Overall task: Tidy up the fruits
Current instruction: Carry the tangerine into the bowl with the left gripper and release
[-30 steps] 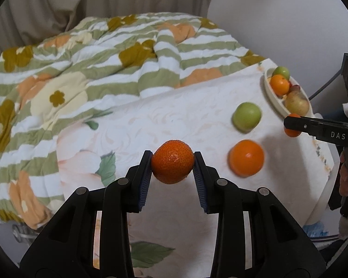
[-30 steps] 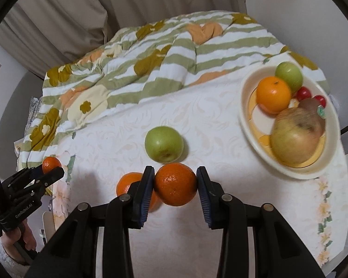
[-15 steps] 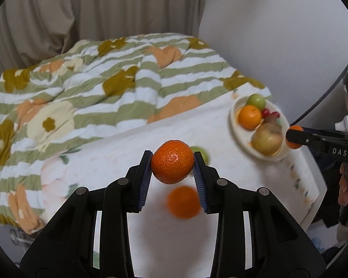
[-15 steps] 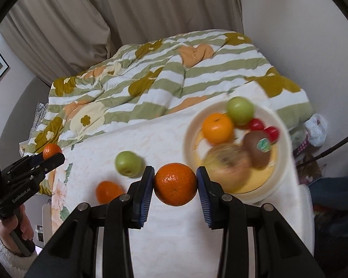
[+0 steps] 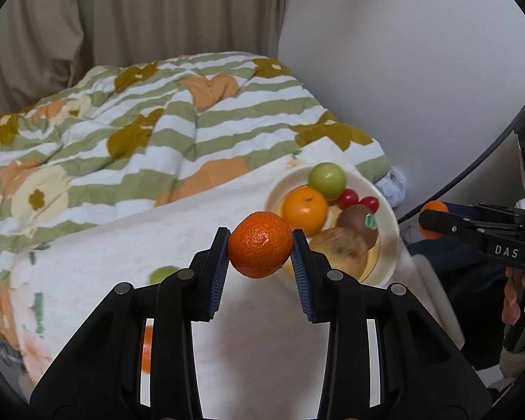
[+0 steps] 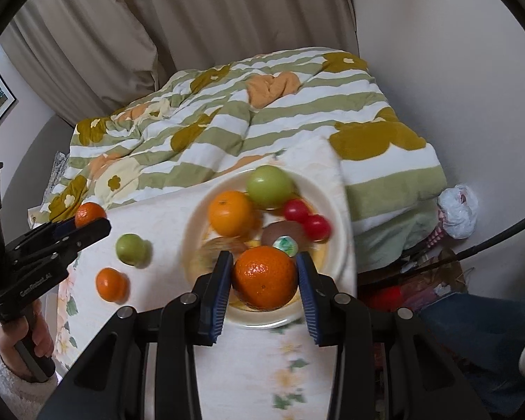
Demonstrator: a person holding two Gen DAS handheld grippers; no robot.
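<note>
My left gripper [image 5: 259, 254] is shut on a small mandarin [image 5: 259, 252] held in the air, just left of the cream fruit plate [image 5: 390, 245]. My right gripper [image 6: 265, 277] is shut on a larger mandarin [image 6: 264, 277] directly over the near part of that plate [image 6: 199, 217]. The plate holds an orange [image 6: 230, 212], a green apple [image 6: 270, 186], two cherry tomatoes [image 6: 307, 217], a kiwi [image 6: 282, 233] and a blurred pale fruit [image 5: 339, 250]. A green apple [image 6: 132, 249] and an orange mandarin [image 6: 110, 283] lie on the white cloth left of the plate.
The fruit lies on a white floral cloth [image 6: 157, 231] over a bed, with a green-striped flowered quilt [image 5: 140, 147] bunched behind it. Curtains [image 6: 227, 17] and a pale wall stand beyond. A white plastic bag [image 6: 459, 214] and clutter lie on the floor to the right.
Both grippers have swung right and risen a little with their mandarins. The plate has come from the right edge toward the middle in both views, and the loose fruit has dropped away left.
</note>
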